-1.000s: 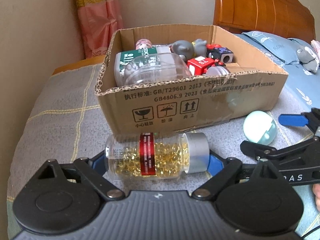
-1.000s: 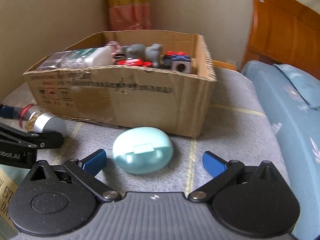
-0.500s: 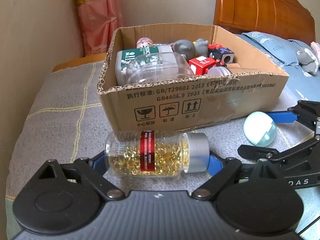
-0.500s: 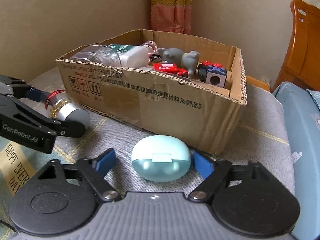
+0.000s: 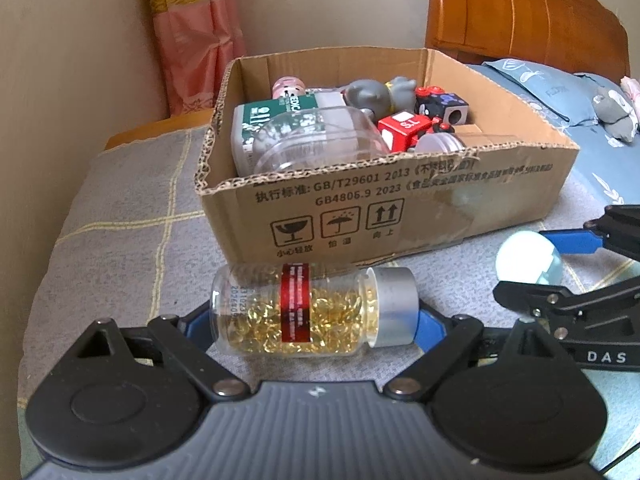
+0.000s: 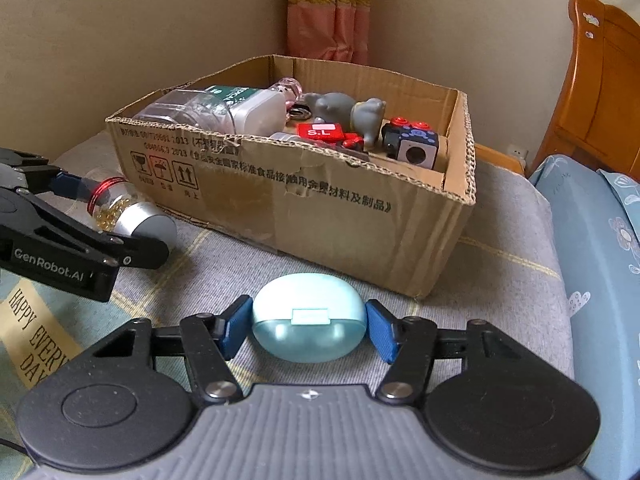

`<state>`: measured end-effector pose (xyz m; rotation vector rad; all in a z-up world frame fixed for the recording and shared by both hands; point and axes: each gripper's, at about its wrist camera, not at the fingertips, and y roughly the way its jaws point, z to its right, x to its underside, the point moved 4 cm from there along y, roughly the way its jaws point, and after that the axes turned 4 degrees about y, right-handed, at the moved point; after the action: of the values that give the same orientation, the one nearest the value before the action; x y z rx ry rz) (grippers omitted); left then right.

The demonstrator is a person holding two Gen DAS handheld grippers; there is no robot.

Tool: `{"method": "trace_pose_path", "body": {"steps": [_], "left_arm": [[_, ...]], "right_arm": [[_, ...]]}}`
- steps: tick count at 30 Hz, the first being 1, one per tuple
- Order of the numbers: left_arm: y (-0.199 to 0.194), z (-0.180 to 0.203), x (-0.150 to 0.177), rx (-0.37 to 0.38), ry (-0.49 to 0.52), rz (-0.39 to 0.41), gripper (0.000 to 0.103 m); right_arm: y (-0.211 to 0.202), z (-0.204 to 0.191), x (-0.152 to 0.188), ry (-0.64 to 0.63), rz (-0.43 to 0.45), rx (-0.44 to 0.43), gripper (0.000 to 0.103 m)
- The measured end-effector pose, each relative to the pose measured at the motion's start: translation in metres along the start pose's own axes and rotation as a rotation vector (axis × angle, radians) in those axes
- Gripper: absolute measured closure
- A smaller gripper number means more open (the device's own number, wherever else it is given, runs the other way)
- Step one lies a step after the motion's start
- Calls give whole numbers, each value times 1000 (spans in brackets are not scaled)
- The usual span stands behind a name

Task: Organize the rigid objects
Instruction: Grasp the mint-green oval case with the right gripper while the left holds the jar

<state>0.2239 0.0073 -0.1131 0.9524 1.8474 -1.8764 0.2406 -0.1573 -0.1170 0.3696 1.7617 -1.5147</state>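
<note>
- Two grippers worked low in their frames: the left gripper (image 5: pixel 314 322) pinched a capsule bottle (image 5: pixel 308 310) lying sideways, blue pads at its base and silver cap.
- The right gripper (image 6: pixel 308 330) had closed its pads against both ends of a pale blue case (image 6: pixel 309 328) resting on the grey blanket (image 6: pixel 516 280).
- Above both, at frame centre, stood the cardboard box (image 5: pixel 400 216), holding jars, a grey figure and a red toy.
</note>
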Motion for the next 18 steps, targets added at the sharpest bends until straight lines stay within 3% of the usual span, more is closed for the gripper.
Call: {"method": "trace_pose_path", "body": {"steps": [11, 18], "left_arm": [[-2, -2, 0, 4, -20, -21, 10], [-8, -5, 0, 48, 1, -48, 10]], "right_arm": [[3, 0, -3, -9, -3, -10, 36], [-3, 0, -2, -12, -18, -16, 37]]}}
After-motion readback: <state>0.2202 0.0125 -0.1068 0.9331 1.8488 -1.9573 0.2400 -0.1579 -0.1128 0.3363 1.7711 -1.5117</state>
